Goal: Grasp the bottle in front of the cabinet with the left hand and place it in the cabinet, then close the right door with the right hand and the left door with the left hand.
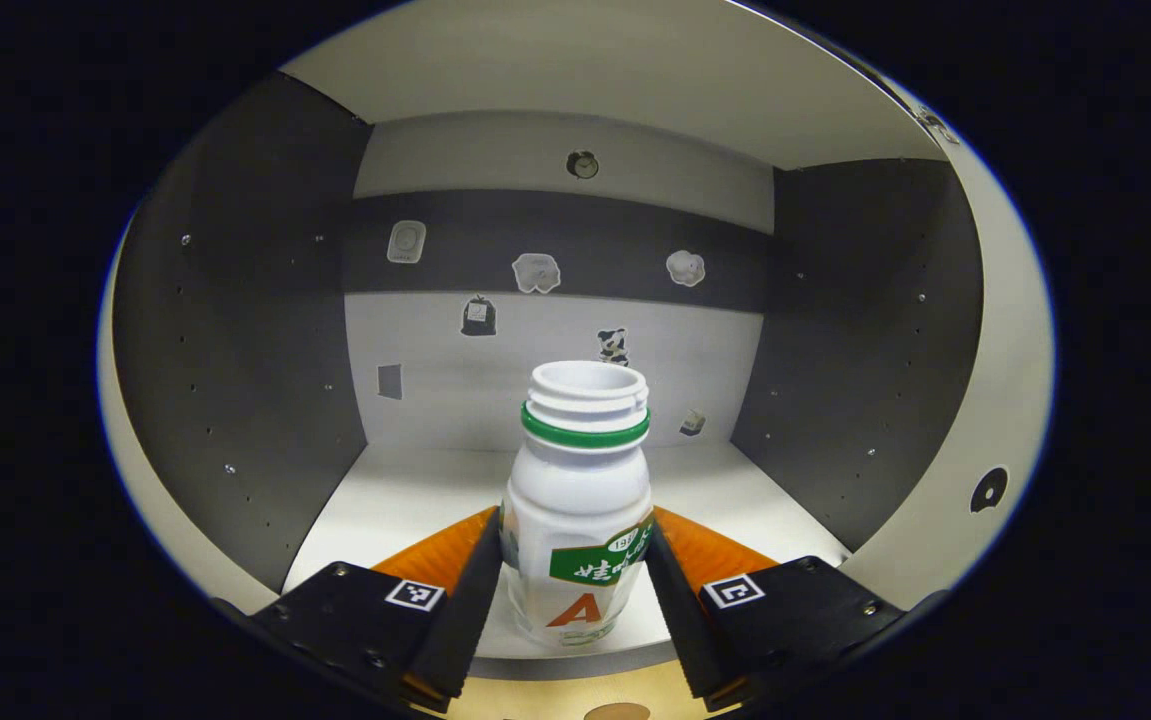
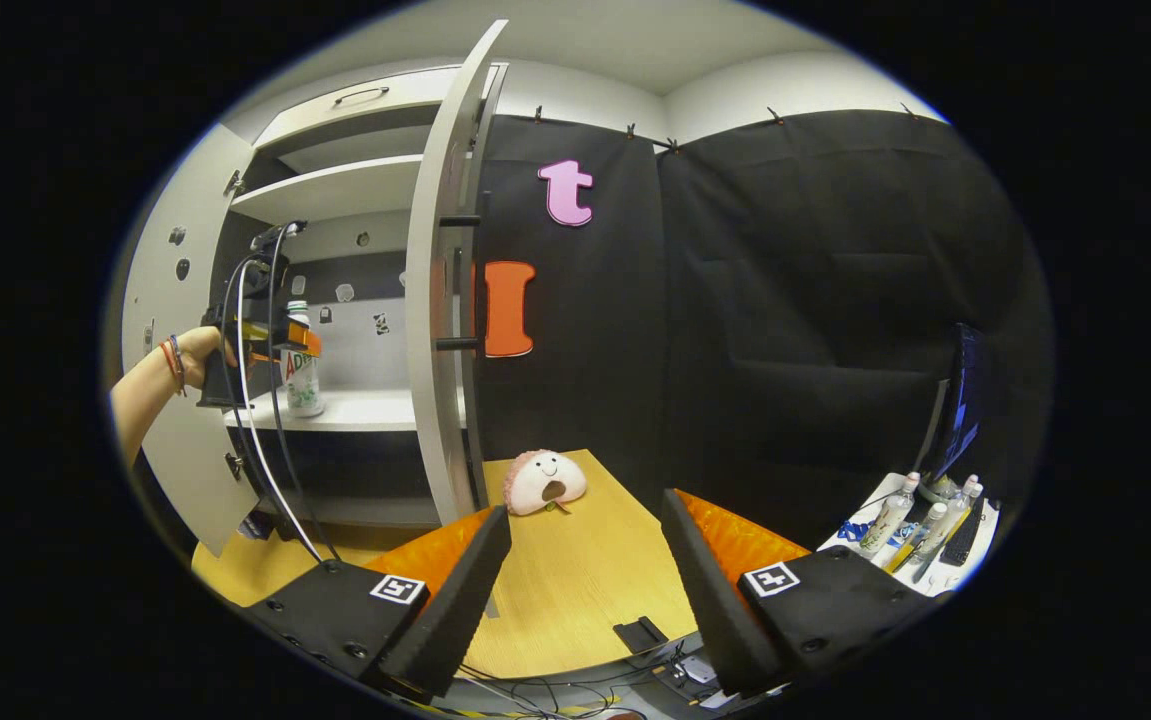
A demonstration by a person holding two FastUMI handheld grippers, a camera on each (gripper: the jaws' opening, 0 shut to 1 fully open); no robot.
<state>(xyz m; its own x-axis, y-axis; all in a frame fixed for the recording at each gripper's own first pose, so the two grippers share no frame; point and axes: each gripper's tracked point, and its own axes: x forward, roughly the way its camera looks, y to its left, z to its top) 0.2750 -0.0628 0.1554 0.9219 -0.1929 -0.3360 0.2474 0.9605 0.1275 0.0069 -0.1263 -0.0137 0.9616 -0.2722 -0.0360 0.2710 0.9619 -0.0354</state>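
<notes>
A white bottle (image 1: 585, 460) with a green neck ring and no cap stands upright at the front edge of the cabinet's lower shelf (image 1: 405, 495). My left gripper (image 1: 575, 515) is shut on it, one finger pressing each side of its body. The right gripper view has the same bottle (image 2: 301, 385) on the shelf (image 2: 365, 408), held by the left gripper (image 2: 287, 345) in a person's hand (image 2: 190, 355). Both cabinet doors stand open: the right door (image 2: 440, 300) and the left door (image 2: 170, 400). My right gripper (image 2: 585, 505) is open above the wooden table (image 2: 575, 590), holding nothing.
Small stickers dot the cabinet's back wall (image 1: 535, 272). A pink plush toy (image 2: 543, 480) lies on the table beside the right door's foot. Cables hang from the left gripper. A side table (image 2: 920, 525) with several bottles and a monitor (image 2: 960, 410) stands far right.
</notes>
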